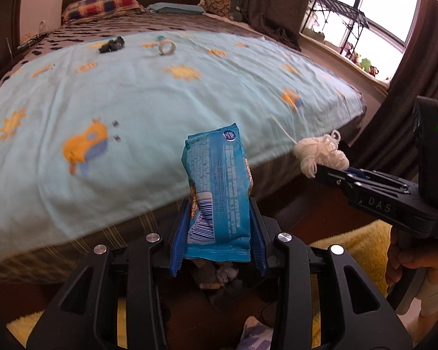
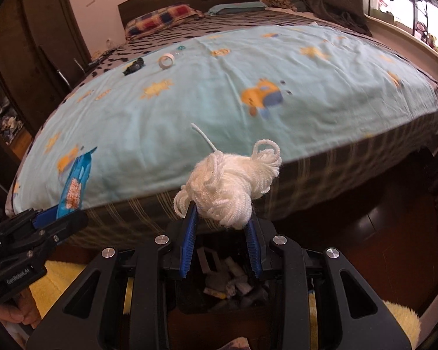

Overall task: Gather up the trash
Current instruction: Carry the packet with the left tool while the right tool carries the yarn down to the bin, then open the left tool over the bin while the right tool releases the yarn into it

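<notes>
Filling both grippers (image 1: 219, 218) (image 2: 220, 224): wrapper (image 1: 216, 186), yarn (image 2: 227, 186).

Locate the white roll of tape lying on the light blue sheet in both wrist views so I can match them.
Left wrist view: white roll of tape lies upper centre, right of the crumpled black wrapper.
Right wrist view: tape lies upper left of centre.
Shared landmark: that black wrapper, just left of it.

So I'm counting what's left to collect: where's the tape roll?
The tape roll lies on the blue sheet at the far end, just right of a black scrap.
</notes>
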Demonstrator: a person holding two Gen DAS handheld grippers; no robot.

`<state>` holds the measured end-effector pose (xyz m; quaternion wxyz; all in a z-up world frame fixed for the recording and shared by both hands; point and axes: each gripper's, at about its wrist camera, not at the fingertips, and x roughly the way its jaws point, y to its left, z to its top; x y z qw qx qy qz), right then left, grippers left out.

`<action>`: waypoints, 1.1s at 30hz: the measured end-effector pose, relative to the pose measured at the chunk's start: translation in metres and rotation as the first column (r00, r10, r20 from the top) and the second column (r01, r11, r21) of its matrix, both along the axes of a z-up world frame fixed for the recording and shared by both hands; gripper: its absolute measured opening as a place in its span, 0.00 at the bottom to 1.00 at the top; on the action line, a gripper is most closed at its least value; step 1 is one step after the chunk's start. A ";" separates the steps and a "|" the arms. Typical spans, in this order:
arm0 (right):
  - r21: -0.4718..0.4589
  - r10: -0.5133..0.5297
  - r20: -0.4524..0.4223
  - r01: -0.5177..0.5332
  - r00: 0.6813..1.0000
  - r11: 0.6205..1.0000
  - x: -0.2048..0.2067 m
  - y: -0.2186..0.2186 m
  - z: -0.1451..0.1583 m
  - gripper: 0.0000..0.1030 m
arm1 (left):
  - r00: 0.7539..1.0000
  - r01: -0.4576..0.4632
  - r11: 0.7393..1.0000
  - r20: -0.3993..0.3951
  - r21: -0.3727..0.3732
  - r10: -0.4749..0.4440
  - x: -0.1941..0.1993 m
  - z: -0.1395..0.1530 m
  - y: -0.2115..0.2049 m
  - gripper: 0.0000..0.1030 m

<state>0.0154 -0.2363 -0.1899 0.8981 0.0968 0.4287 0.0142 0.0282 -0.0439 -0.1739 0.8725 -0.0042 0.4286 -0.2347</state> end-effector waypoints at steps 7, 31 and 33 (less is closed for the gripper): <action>0.005 0.006 -0.095 -0.005 0.995 1.000 -0.016 -0.004 -0.041 0.31 | 0.997 0.027 0.998 -0.080 0.057 -0.023 -0.010 -0.044 -0.019 0.35; -0.012 -0.002 -0.293 -0.002 0.956 1.000 0.018 -0.001 -0.123 0.36 | 0.963 0.074 0.990 -0.267 0.120 -0.039 0.006 -0.146 -0.052 0.39; -0.014 -0.007 -0.288 0.003 0.958 1.000 0.020 0.000 -0.121 0.39 | 0.963 0.068 0.990 -0.268 0.124 -0.033 0.006 -0.146 -0.049 0.44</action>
